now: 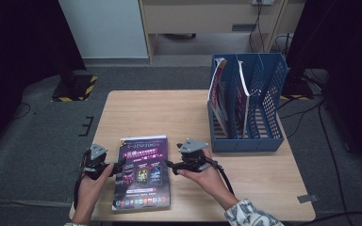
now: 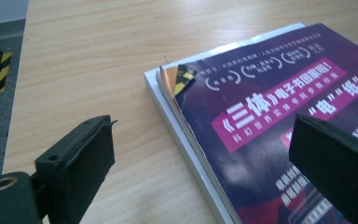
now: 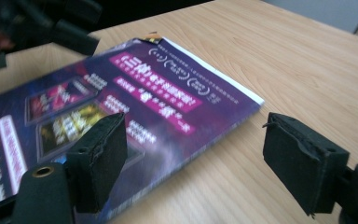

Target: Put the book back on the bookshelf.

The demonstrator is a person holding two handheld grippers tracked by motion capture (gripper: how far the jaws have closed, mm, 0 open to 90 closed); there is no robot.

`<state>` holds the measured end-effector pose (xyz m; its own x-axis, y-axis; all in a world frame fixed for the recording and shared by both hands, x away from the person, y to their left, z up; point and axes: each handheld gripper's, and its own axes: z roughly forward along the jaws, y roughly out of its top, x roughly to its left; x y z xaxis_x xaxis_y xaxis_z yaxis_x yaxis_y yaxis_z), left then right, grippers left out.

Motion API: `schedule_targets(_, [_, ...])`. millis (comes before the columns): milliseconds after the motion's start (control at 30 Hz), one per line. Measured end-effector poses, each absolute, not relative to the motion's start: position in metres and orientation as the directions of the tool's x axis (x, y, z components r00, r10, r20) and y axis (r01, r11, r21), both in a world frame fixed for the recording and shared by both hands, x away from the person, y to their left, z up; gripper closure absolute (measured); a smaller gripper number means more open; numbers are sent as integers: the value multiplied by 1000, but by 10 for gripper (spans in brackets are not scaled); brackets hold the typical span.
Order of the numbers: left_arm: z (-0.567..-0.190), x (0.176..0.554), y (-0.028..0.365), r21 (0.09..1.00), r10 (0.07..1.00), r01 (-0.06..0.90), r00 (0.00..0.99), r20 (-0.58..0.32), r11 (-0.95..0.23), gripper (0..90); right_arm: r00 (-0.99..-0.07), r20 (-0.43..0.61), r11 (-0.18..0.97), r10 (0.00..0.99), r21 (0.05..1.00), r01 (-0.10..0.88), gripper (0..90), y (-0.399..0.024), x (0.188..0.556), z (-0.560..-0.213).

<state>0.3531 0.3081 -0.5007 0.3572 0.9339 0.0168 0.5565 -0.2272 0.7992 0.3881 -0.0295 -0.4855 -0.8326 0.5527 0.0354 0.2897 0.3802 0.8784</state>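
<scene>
In the high view, the purple magazine (image 1: pixel 143 172) is seen flat at the table's (image 1: pixel 254 188) front edge, long axis running front to back, between the left gripper (image 1: pixel 118 165) and the right gripper (image 1: pixel 168 165), both just beside it. In the left gripper view, open jaws straddle the magazine's (image 2: pixel 279 107) left edge. In the right gripper view, the jaws stand apart, unpressed, across its right edge (image 3: pixel 135 98). A blue file rack (image 1: pixel 247 106) occupies the far right corner; grey carpet surrounds.

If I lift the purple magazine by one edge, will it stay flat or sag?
The purple magazine looks thin and soft-covered, so it will probably droop. Its glossy cover may slip between the pads. In the left gripper view it lies on other sheets, which might slide or come along.
</scene>
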Motion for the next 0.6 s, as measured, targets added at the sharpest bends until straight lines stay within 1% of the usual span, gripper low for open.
schedule_targets(33, [-501,351,308,795,933,559,359,24,-235,66,-829,53,368,556,879,303,229,-27,392,-486])
schedule_targets(67, [-501,349,308,793,933,560,359,28,-239,67,-826,63,359,560,880,310,257,-23,397,-487])
schedule_targets(167, [-499,346,312,799,937,557,350,22,-226,81,-829,80,355,553,878,321,263,-15,404,-491])
schedule_targets(267, [-499,347,314,802,942,562,335,0,-200,125,-832,94,373,547,862,343,226,-10,403,-495])
schedule_targets(333, [-499,348,313,799,936,562,352,3,-214,144,-836,110,377,538,856,355,211,-10,398,-496])
schedule_targets(433, [-499,350,308,794,925,560,380,5,-235,178,-837,98,378,539,860,344,191,-14,391,-498])
schedule_targets(500, [-500,351,305,791,916,561,402,-4,-243,234,-833,105,371,544,860,351,174,-17,388,-500])
schedule_targets(533, [-500,352,304,786,913,562,408,8,-258,244,-832,105,377,544,856,355,162,-17,387,-500])
schedule_targets(600, [-501,353,302,785,907,559,421,11,-269,309,-832,114,380,543,850,364,159,-18,388,-500])
